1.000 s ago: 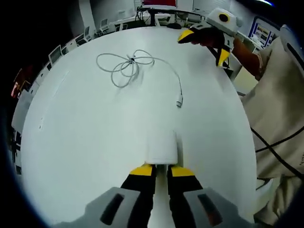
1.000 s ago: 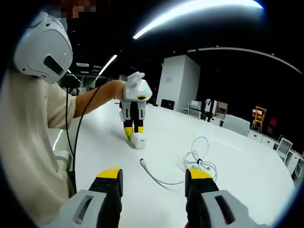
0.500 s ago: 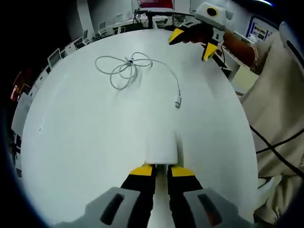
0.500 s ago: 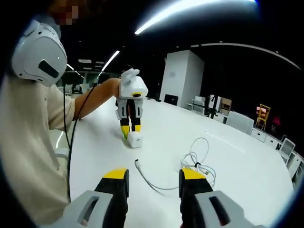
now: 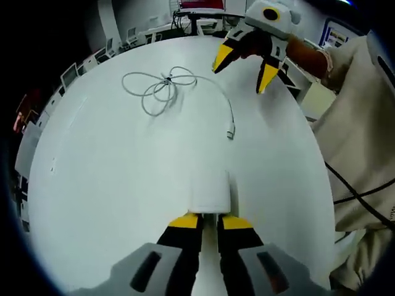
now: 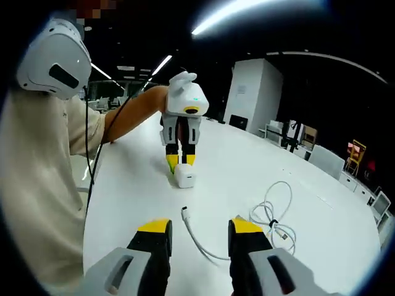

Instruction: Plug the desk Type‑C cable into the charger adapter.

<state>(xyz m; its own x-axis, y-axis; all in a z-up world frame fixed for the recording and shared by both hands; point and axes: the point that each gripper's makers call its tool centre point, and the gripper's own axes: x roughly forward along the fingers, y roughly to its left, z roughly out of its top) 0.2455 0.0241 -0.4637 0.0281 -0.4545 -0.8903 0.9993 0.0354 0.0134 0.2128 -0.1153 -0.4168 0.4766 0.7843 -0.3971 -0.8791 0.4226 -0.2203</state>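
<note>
A white charger adapter (image 5: 210,192) lies on the round white table (image 5: 111,172). My left gripper (image 5: 210,222) has its jaws nearly together, their yellow tips against the adapter's near end. In the right gripper view, the left gripper (image 6: 179,161) stands upright over the adapter (image 6: 184,177). The white Type‑C cable runs from a loose coil (image 5: 162,86) to its free plug (image 5: 231,132), which lies a short way past the adapter. My right gripper (image 6: 200,229) is open and empty, hovering above the plug (image 6: 184,211) and the coil (image 6: 274,216). From the left view, the right gripper (image 5: 244,61) hangs over the far table edge.
A person in a beige shirt (image 5: 364,123) stands along the table's right edge, with a thin black cord (image 5: 358,188) hanging across the shirt. Chairs and desks (image 5: 203,18) stand beyond the far rim. Wide bare tabletop lies left of the cable.
The right gripper has come in over the table toward the cable's plug, and its jaws have narrowed a little. The left gripper, adapter and cable have stayed put.
</note>
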